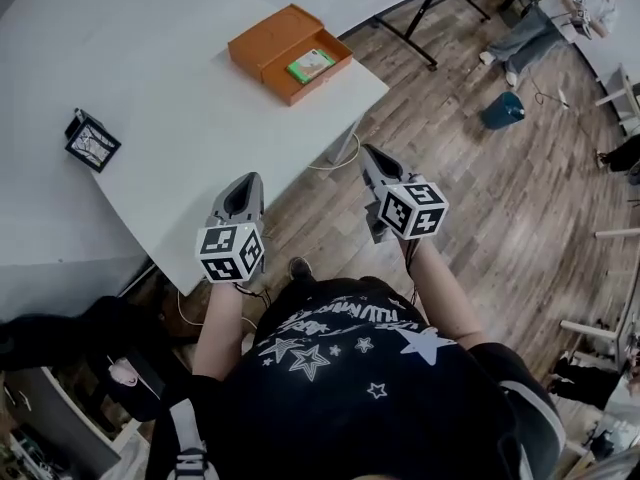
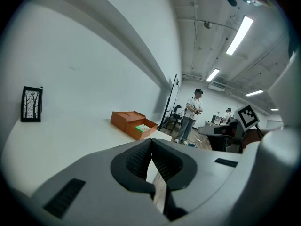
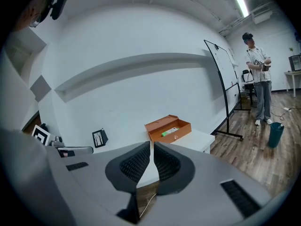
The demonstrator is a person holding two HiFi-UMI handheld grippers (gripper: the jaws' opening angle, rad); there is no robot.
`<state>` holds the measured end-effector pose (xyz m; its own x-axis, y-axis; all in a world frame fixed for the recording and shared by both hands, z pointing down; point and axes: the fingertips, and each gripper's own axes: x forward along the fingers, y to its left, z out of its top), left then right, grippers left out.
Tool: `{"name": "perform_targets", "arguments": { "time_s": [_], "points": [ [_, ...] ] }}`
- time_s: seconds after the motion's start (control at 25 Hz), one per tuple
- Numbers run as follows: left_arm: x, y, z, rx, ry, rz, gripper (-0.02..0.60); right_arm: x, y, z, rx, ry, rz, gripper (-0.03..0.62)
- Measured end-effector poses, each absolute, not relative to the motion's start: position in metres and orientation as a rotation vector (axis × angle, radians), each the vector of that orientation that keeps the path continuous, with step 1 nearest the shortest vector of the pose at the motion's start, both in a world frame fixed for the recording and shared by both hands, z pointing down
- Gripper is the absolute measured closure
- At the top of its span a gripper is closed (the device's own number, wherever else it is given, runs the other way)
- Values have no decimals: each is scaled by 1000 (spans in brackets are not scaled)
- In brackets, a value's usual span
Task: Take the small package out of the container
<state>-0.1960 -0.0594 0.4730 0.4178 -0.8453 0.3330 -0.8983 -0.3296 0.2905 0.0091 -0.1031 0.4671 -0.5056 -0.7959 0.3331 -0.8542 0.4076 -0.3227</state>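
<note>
An open orange container (image 1: 290,53) lies on the white table (image 1: 150,88) near its far right corner. A small green package (image 1: 311,65) rests inside it. My left gripper (image 1: 247,180) hovers at the table's near edge, shut and empty, well short of the container. Over the wooden floor to its right, my right gripper (image 1: 372,154) is also shut on nothing. The left gripper view shows its closed jaws (image 2: 150,149) below the distant container (image 2: 133,124) and package (image 2: 142,127). In the right gripper view, the jaws (image 3: 152,147) point toward the container (image 3: 167,127) and package (image 3: 170,131).
A small black picture frame (image 1: 92,140) stands on the table's left side. A whiteboard stand (image 3: 225,102) rises beyond the table's right end. A teal bin (image 1: 502,110) sits on the floor, and a person (image 3: 258,84) stands farther back.
</note>
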Motion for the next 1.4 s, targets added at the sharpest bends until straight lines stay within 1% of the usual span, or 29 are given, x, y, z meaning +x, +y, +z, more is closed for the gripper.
{"name": "perform_targets", "arguments": {
  "time_s": [0.32, 0.72, 1.04, 1.4],
  "points": [
    [-203, -73, 479, 2241, -1457, 153, 563, -3, -118, 475, 1463, -2505, 680, 540],
    [-212, -98, 478, 2184, -1564, 159, 563, -1, -177, 481, 1390, -2556, 672, 540],
    [-191, -140, 464, 2175, -1605, 190, 563, -1, -242, 471, 1256, -2616, 638, 540],
    [-158, -217, 465, 2132, -1640, 288, 561, 17, -319, 467, 1124, -2652, 611, 540]
  ]
}}
